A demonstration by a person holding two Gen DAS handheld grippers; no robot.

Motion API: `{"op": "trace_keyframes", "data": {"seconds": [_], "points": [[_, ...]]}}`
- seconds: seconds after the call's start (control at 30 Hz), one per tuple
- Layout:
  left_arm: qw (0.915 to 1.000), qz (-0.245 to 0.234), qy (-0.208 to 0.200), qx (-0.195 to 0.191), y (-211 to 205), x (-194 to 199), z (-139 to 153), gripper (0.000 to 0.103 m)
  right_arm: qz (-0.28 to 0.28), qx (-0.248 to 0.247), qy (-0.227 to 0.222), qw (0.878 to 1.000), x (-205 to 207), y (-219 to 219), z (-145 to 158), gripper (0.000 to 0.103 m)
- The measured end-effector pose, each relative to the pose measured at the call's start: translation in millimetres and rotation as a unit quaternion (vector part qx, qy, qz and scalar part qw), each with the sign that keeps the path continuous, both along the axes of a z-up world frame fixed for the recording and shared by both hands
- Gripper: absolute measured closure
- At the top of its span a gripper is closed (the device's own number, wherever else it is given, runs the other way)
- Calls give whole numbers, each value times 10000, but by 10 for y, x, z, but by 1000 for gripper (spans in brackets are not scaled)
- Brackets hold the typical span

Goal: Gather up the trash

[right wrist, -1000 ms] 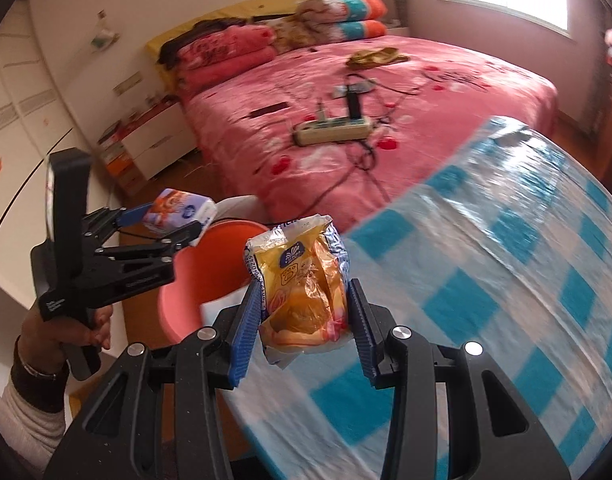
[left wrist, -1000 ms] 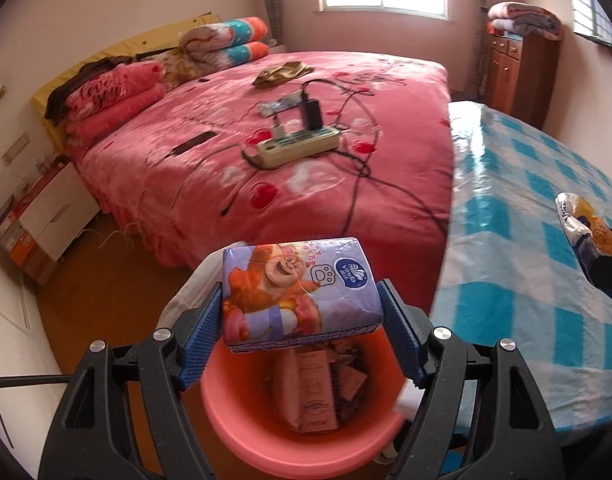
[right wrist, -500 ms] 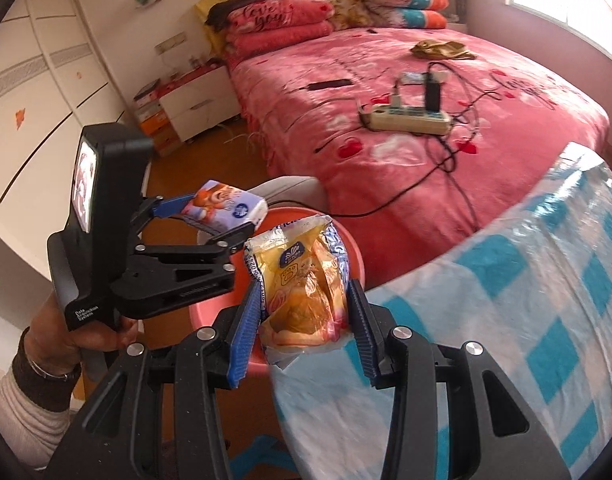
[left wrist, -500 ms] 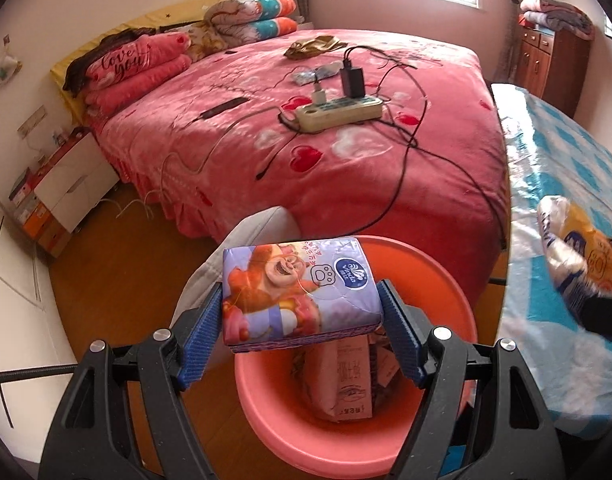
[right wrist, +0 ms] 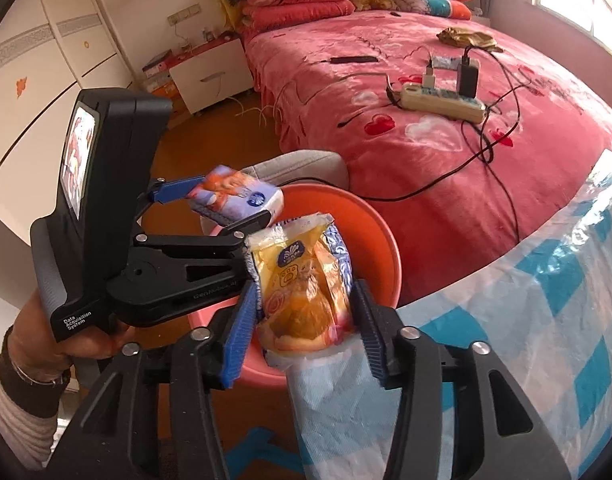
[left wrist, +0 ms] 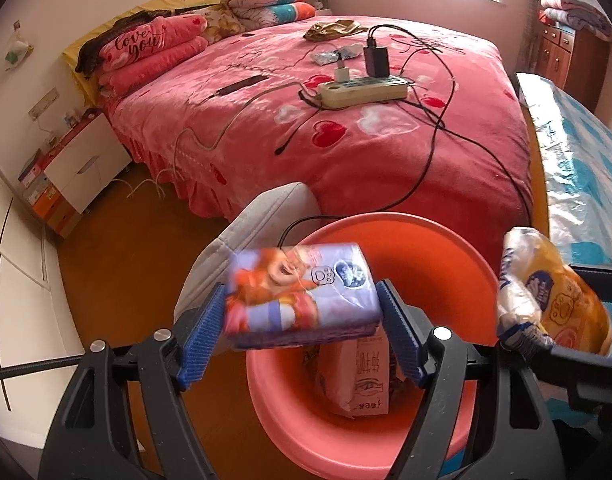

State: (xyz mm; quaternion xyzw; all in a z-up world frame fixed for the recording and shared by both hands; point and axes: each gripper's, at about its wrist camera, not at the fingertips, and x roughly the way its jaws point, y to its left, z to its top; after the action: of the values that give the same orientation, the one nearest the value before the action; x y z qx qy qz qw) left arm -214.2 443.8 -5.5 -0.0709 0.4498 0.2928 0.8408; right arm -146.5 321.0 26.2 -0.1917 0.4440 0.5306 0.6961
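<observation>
A: From the left wrist camera?
B: The left gripper [left wrist: 301,334] is clamped on a purple tissue pack [left wrist: 301,292] above the orange bin [left wrist: 406,240], which holds paper wrappers. At the right edge hangs a yellow snack bag [left wrist: 554,300].

A: And the right wrist camera?
B: The right gripper [right wrist: 306,324] has just been opening its jaws; the snack bag sits between them over the bin's rim, with gaps showing at both pads. A hand [right wrist: 57,344] carries the left gripper beside it.
</observation>
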Motion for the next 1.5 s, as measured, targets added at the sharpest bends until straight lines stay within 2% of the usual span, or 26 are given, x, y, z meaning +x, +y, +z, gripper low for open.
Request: {"op": "trace_keyframes", "data": {"seconds": [0.13, 0.2, 0.4, 0.8, 1.0, 1.5], "points": [[9999, 129, 77, -14, 28, 4, -47, 20, -4, 94, 283, 9996, 35, -26, -61, 36], [9998, 164, 95, -1, 25, 1, -56, 17, -58, 124, 279, 9995, 33, -53, -62, 25], [9997, 194, 160, 52, -11, 18, -59, 13, -406, 223, 213, 9987, 130, -240, -8, 14], [9996, 4, 150, 225, -228, 126, 88, 13, -1169, 385, 3, 9924, 391, -741, 152, 12], [9992, -159, 49, 360, -395, 204, 262, 13, -1472, 434, -113, 9881, 462, -998, 236, 9], [9955, -608, -256, 679, -874, 385, 672, 13, -2027, 592, -384, 9767, 462, -1663, 425, 9]]}}
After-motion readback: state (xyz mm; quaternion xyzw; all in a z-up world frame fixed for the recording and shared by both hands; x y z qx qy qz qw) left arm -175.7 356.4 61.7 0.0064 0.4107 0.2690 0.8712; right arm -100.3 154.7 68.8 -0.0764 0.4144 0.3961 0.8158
